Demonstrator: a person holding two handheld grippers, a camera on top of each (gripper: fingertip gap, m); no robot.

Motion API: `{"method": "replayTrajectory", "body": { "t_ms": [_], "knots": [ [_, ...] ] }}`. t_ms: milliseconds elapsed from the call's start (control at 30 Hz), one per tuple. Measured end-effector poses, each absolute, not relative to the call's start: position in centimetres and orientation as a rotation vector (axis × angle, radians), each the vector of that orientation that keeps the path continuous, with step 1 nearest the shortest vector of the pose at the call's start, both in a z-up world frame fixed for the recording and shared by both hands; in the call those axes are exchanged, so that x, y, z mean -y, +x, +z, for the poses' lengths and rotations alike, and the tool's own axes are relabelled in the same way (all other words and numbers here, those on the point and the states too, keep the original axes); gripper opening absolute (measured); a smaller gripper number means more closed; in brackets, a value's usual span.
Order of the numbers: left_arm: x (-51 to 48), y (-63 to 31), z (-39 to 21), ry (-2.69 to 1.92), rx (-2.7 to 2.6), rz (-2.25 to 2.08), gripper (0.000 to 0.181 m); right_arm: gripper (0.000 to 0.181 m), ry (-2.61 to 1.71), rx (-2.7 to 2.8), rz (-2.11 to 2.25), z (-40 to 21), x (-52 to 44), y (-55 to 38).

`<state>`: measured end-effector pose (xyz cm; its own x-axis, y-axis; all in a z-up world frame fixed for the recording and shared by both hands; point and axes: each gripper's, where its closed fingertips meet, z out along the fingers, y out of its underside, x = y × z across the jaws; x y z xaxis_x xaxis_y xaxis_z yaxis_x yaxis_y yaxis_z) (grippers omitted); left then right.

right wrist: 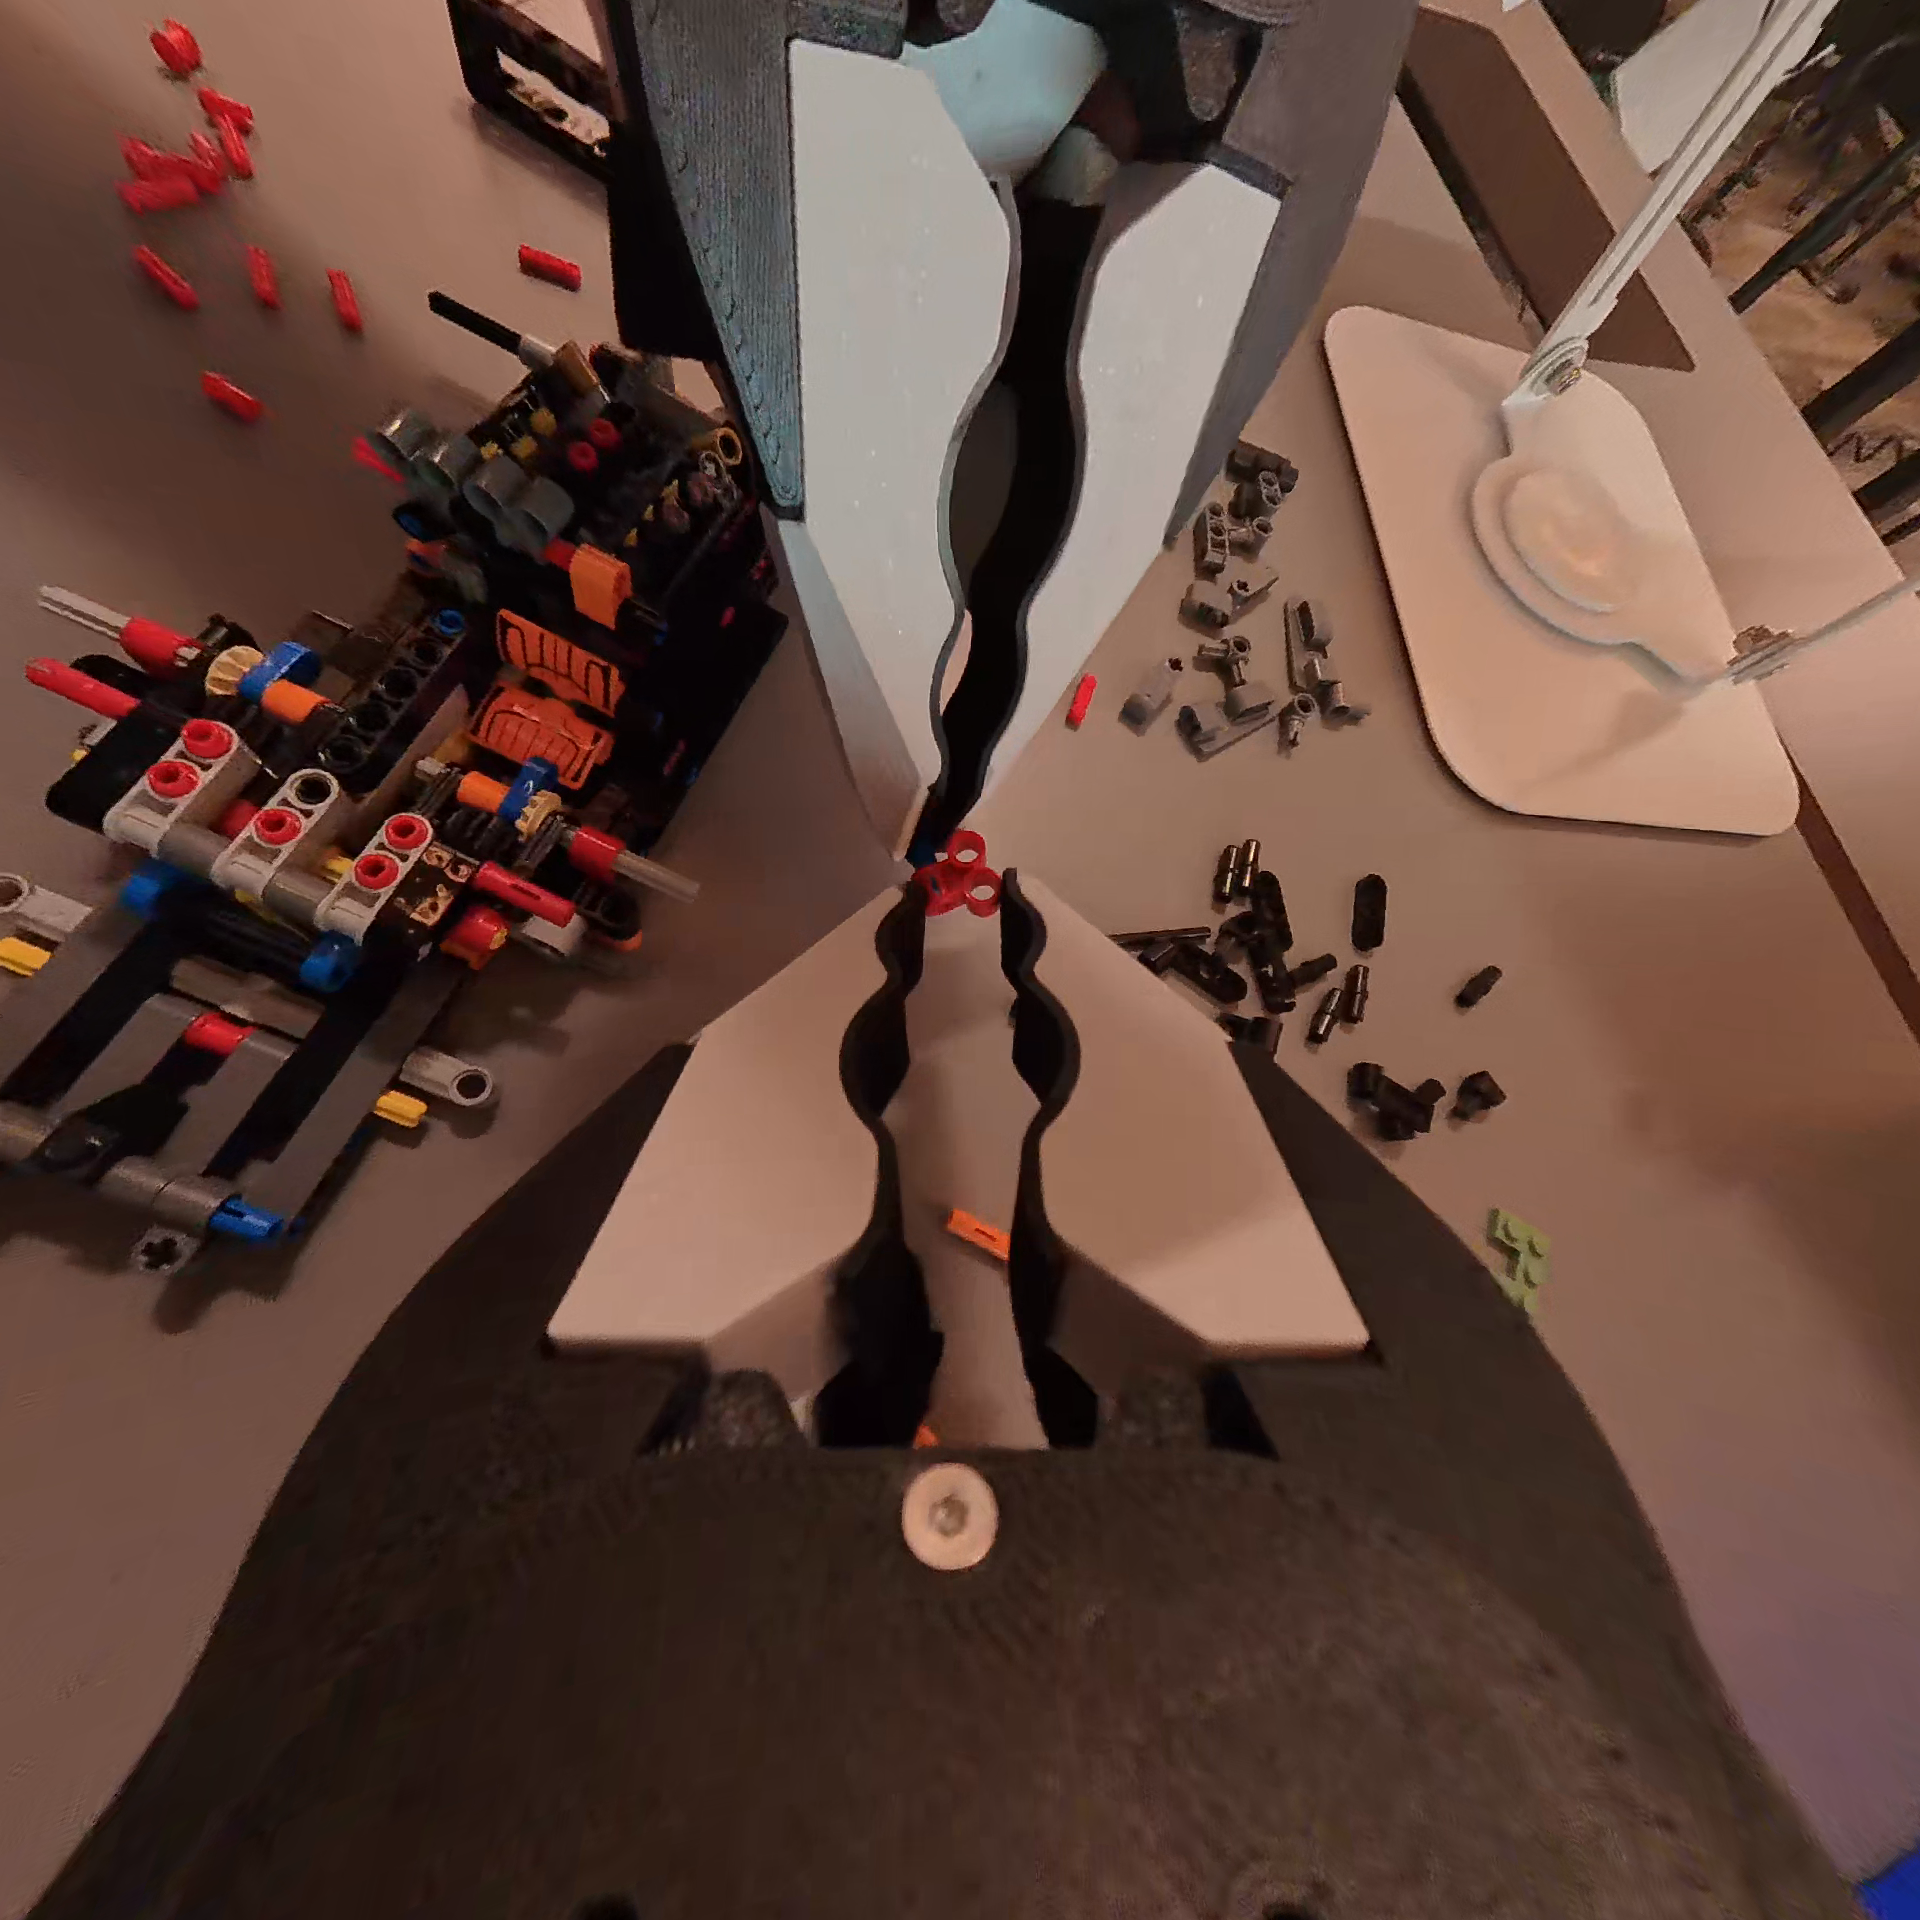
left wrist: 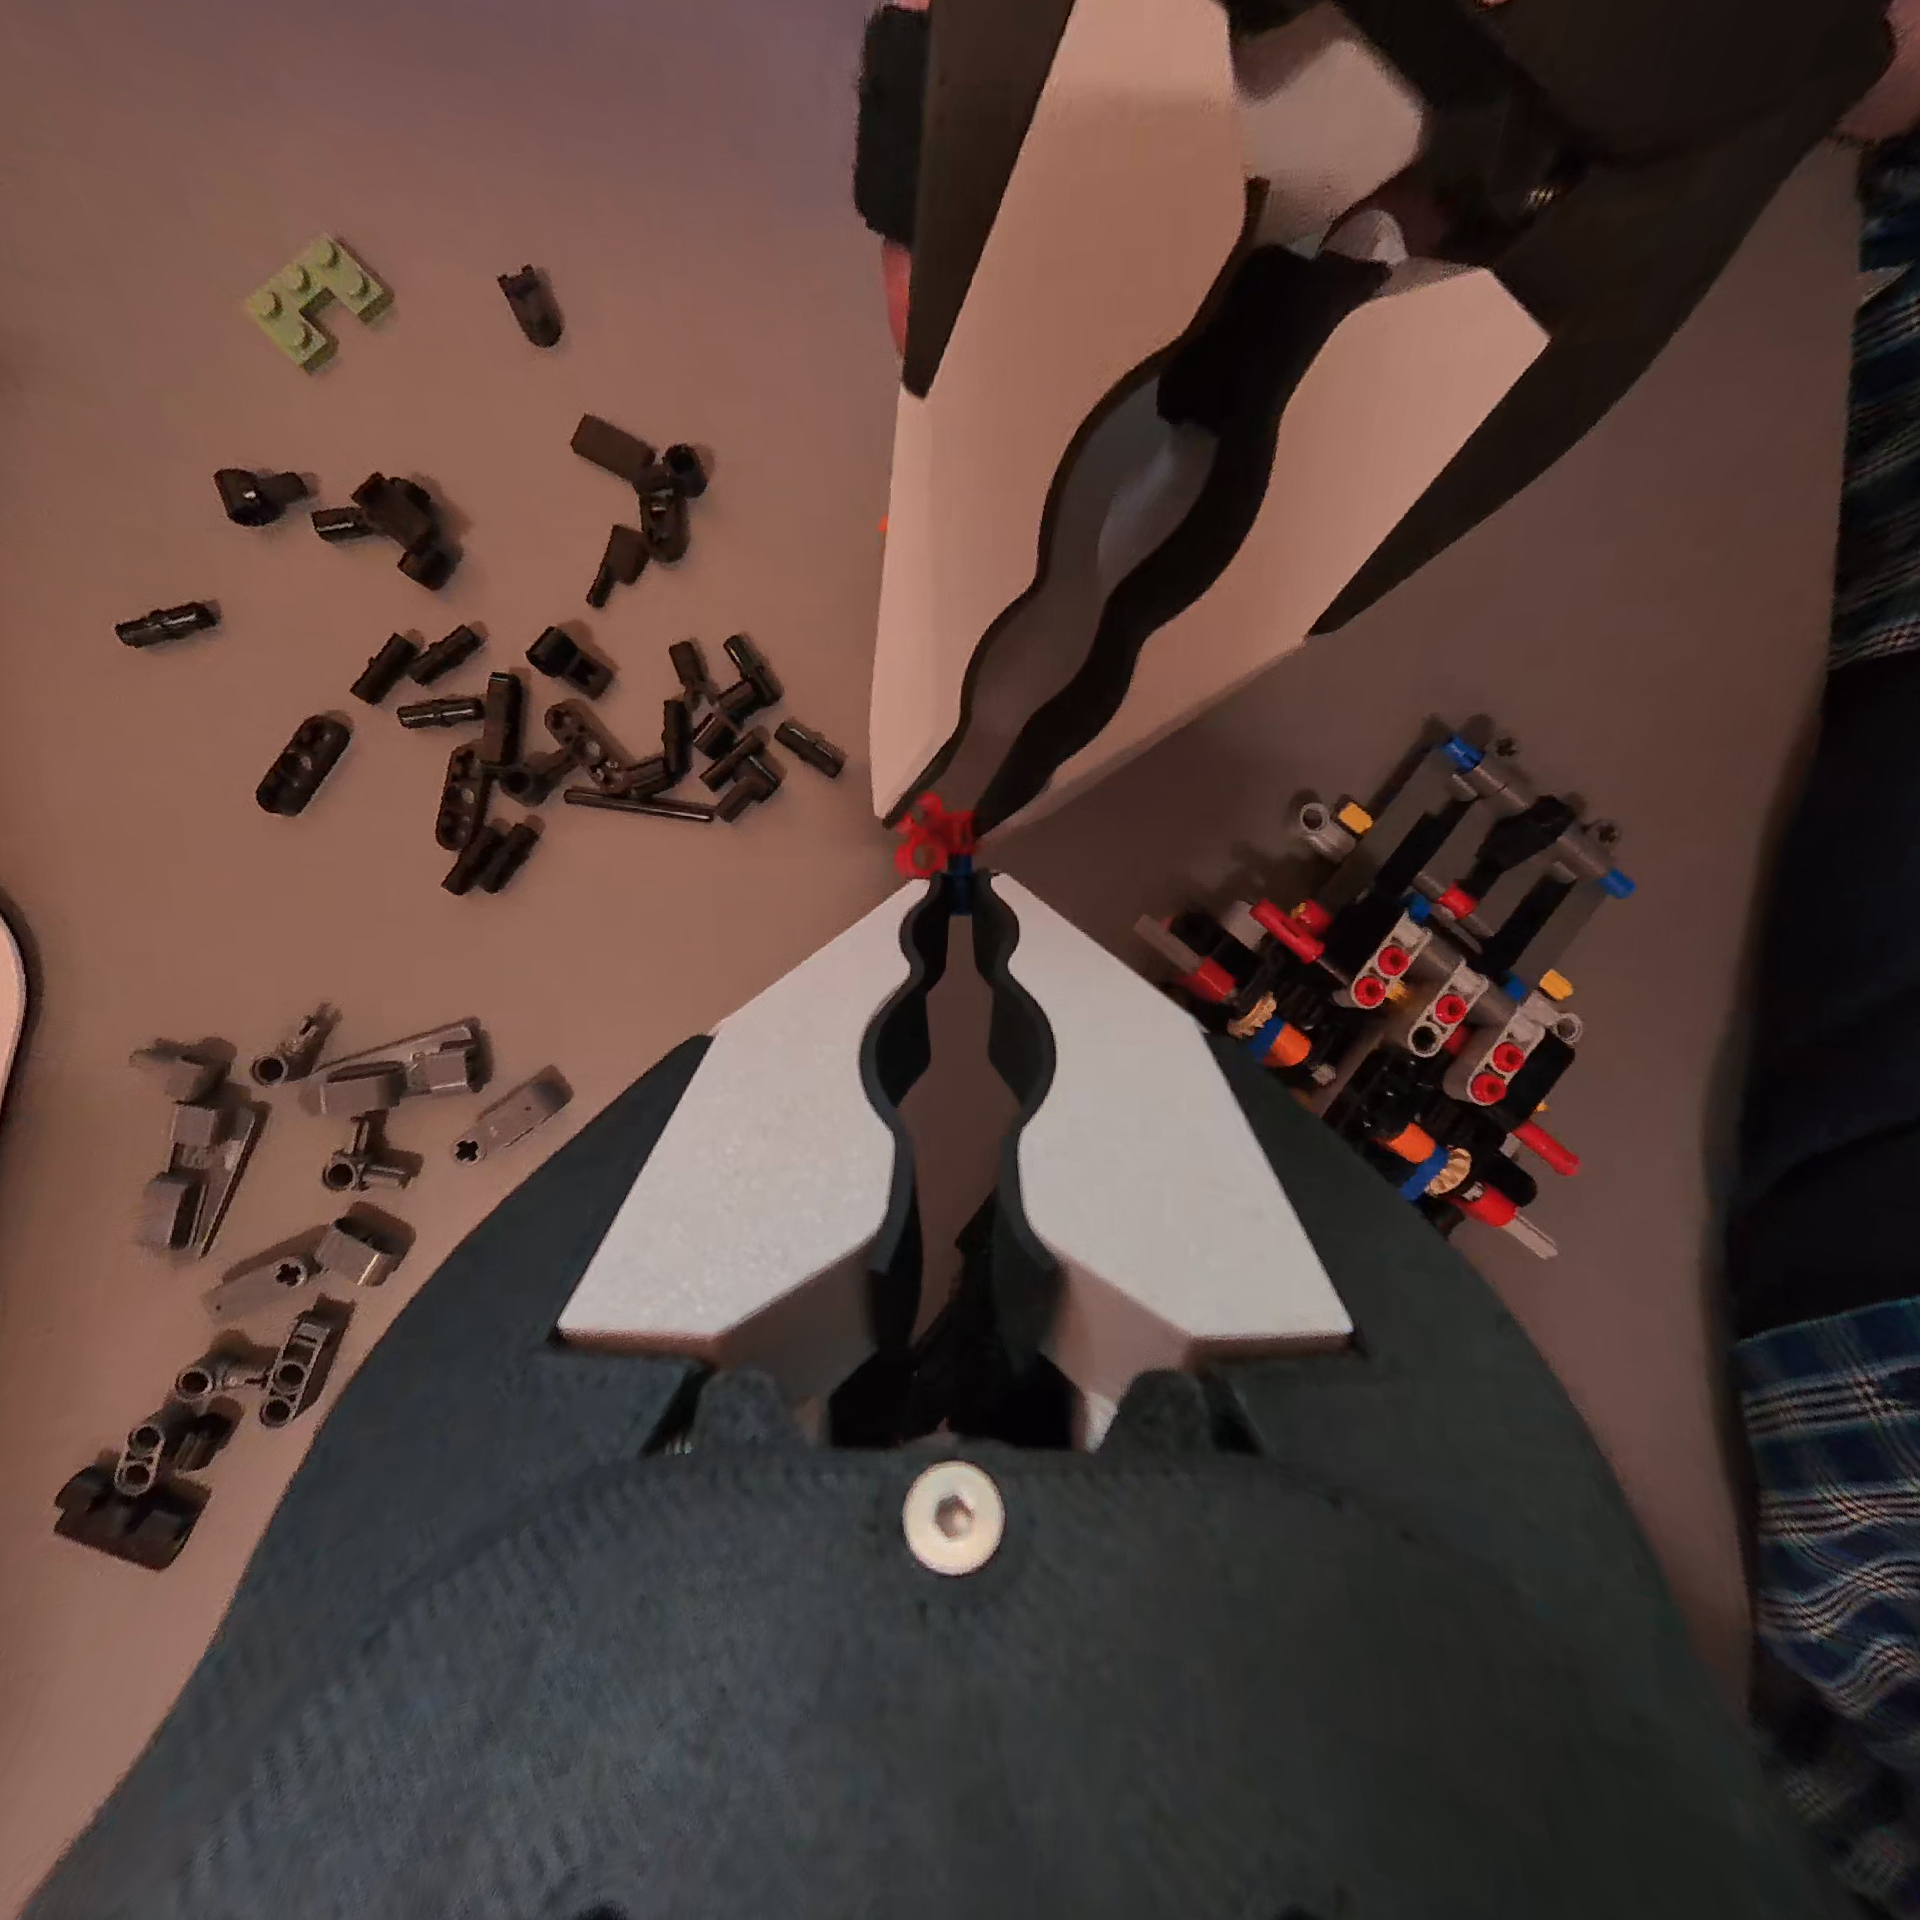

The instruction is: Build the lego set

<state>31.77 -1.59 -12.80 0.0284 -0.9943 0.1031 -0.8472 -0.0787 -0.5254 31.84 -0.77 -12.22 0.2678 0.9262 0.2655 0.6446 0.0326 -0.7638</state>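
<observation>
My left gripper (left wrist: 958,888) is shut on a small blue pin (left wrist: 958,881) at its fingertips. My right gripper (right wrist: 958,902) is shut on a small red connector (right wrist: 958,878) with round holes. The two grippers meet tip to tip above the table, and the blue pin touches the red connector (left wrist: 925,837). The right gripper (left wrist: 940,816) comes in from the top of the left wrist view. The left gripper (right wrist: 928,821) comes in from the top of the right wrist view. The partly built black, grey and red model (left wrist: 1392,997) lies on the table beside them and also shows in the right wrist view (right wrist: 395,790).
Loose black pieces (left wrist: 582,727), grey pieces (left wrist: 281,1174) and a lime plate (left wrist: 322,301) lie on the brown table. Red pieces (right wrist: 197,156), an orange pin (right wrist: 977,1234) and a white lamp base (right wrist: 1558,582) near the table edge show too. A plaid sleeve (left wrist: 1849,1558) is at right. Both grippers' tips are close together, under 4 cm apart. It is some 15 centimetres from my right tips to the lime plate (left wrist: 322,301).
</observation>
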Motion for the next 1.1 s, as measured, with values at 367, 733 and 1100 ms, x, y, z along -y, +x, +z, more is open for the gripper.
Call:
{"method": "replayTrajectory", "body": {
  "t_ms": [367, 733, 1100],
  "knots": [
    [1.1, 31.9, -10.5, -2.009, -1.695, -0.782, 0.006, 0.012, -1.699, 1.263, 0.675, -10.0, 0.3, 32.0],
    [0.8, 31.6, -7.6, -1.868, -1.495, -0.705, 0.000, 0.012, -1.673, 1.152, 0.793, -8.2, 0.3, 32.0],
    [1.1, 31.5, -7.2, -1.797, -1.503, -0.656, 0.000, 0.012, -1.646, 1.133, 0.865, -7.4, 0.7, 32.1]
  ]
}}
